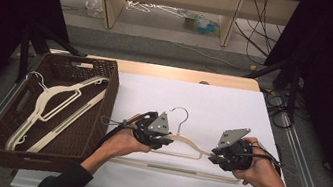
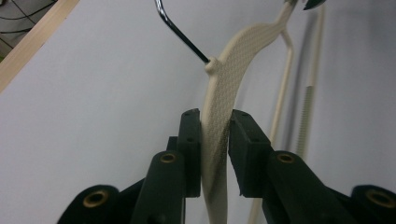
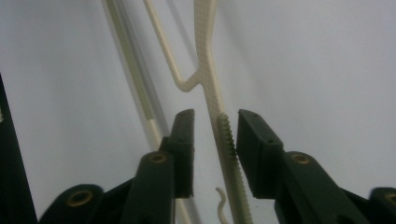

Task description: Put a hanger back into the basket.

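Fingers (image 2: 191, 140) of the left gripper (image 2: 214, 140) clamp the cream hanger (image 2: 233, 70).
Right gripper (image 3: 215, 149) straddles its arm, jaws apart; the hanger sits near the tabletop's (image 1: 233, 104) front edge, beside a basket (image 1: 100, 113).

The cream plastic hanger (image 2: 223, 100) has a matt body with a fine dotted texture over its shoulder, and a ridged, toothed strip runs along its arm in the right gripper view (image 3: 227, 135). Its hook (image 2: 180, 32) is thin, polished metal wire with a glossy shine. The black gripper fingers (image 2: 190, 140) look like hard, matt plastic with smooth faces and small brass-coloured bushings at their pivots. The white sheet covering the tabletop (image 1: 213, 106) is smooth and matt, like paper or laminate, with a pale wooden edge showing beyond it. The dark brown basket (image 1: 101, 108) is woven wicker, rough and ribbed. The 2 cream hangers (image 1: 51, 105) inside it look like the same matt plastic.
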Action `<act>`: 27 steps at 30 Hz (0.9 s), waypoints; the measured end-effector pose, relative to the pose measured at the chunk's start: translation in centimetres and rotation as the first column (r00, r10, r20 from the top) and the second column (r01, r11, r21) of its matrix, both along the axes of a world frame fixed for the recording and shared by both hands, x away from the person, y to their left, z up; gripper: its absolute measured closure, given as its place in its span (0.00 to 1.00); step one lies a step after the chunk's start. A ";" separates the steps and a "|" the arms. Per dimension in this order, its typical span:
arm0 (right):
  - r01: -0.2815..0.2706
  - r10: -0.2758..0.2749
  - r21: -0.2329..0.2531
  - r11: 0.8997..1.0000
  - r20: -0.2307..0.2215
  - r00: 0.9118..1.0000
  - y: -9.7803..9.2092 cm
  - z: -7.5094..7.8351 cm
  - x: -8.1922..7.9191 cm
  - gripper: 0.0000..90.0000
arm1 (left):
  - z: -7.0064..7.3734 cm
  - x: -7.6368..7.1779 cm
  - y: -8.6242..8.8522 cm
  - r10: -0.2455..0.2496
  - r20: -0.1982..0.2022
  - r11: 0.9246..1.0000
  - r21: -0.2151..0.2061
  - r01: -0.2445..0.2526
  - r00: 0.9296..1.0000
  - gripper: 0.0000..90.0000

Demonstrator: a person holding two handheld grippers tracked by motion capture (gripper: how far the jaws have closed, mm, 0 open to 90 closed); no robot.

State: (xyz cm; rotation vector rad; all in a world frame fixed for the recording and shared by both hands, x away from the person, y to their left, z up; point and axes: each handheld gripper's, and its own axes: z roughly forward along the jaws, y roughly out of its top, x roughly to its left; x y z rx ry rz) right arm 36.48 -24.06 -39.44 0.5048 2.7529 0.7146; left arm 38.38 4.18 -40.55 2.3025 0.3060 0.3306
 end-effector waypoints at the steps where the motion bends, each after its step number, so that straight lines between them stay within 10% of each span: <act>1: -0.001 0.001 0.002 1.000 0.007 1.000 0.0 0.2 -0.1 0.70 | 0.1 -0.1 0.1 -0.006 -0.011 1.000 -0.010 0.006 1.000 0.85; 15: 0.049 -0.052 0.046 0.998 0.069 0.996 -0.5 1.6 -0.8 0.61 | 0.7 -1.0 0.2 0.038 -0.133 0.994 -0.101 -0.051 0.990 0.95; 27: 0.081 -0.091 0.136 0.987 0.069 0.993 -0.9 2.3 -1.6 0.44 | 2.6 0.0 1.6 0.140 -0.189 0.971 -0.164 -0.171 0.972 0.95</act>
